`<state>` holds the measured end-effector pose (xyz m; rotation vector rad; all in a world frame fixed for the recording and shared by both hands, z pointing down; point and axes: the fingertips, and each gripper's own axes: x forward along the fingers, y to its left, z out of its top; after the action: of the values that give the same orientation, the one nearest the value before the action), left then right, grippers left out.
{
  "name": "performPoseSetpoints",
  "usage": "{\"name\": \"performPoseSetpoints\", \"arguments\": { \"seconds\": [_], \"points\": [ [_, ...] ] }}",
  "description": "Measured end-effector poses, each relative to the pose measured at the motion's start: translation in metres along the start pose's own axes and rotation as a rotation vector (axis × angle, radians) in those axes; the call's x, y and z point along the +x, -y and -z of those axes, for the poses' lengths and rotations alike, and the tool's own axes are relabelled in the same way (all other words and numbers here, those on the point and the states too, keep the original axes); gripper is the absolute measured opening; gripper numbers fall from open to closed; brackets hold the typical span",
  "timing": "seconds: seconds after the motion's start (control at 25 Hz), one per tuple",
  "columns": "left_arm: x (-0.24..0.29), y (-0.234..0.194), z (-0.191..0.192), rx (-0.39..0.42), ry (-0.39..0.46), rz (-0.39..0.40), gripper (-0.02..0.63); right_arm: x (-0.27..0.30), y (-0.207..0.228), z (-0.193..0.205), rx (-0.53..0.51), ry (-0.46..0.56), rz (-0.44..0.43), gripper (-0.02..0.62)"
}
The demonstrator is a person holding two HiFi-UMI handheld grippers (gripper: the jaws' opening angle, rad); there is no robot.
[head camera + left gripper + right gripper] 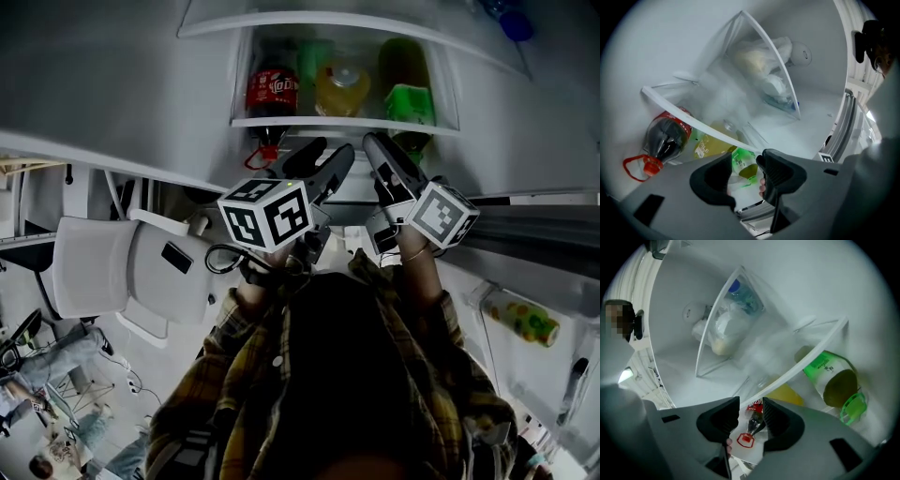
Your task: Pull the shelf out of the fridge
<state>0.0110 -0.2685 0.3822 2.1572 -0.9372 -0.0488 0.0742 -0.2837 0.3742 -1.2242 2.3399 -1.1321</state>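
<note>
The clear fridge shelf with a white front rim (345, 123) carries three bottles lying on their sides: a cola bottle (273, 94), a yellow one (342, 89) and a green one (409, 101). Both grippers point into the fridge just below that rim. My left gripper (323, 157) is open; in the left gripper view (746, 165) its jaws are apart, nothing is between them, and the rim (693, 123) runs just beyond them. My right gripper (384, 150) is also open (751, 411), empty, with the rim (811, 359) past its tips.
A higher shelf (774, 63) holds plastic bags. The open fridge door with a bin (525, 321) stands to the right. A white chair (122, 267) is at the left, and people (56, 375) are on the floor behind it.
</note>
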Motion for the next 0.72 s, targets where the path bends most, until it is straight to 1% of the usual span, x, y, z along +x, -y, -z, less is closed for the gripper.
{"name": "performPoseSetpoints", "arguments": {
  "seconds": [0.12,0.28,0.44,0.64,0.72],
  "points": [
    [0.006,-0.006,-0.002,-0.075,0.013,0.003,0.219,0.004,0.007,0.000,0.082,0.012,-0.009,0.147],
    [0.009,-0.011,-0.009,-0.135,0.043,0.008,0.240,0.009,0.010,-0.002,0.154,0.031,-0.030,0.161],
    [0.013,-0.013,-0.014,-0.189,0.058,0.016,0.259,0.017,0.008,-0.004,0.198,0.038,-0.061,0.164],
    [0.018,-0.015,-0.022,-0.281,0.095,0.054,0.259,0.023,0.010,-0.009,0.240,0.047,-0.079,0.164],
    [0.020,-0.017,-0.023,-0.297,0.095,0.062,0.259,0.026,0.011,-0.012,0.248,0.052,-0.083,0.164]
  ]
}}
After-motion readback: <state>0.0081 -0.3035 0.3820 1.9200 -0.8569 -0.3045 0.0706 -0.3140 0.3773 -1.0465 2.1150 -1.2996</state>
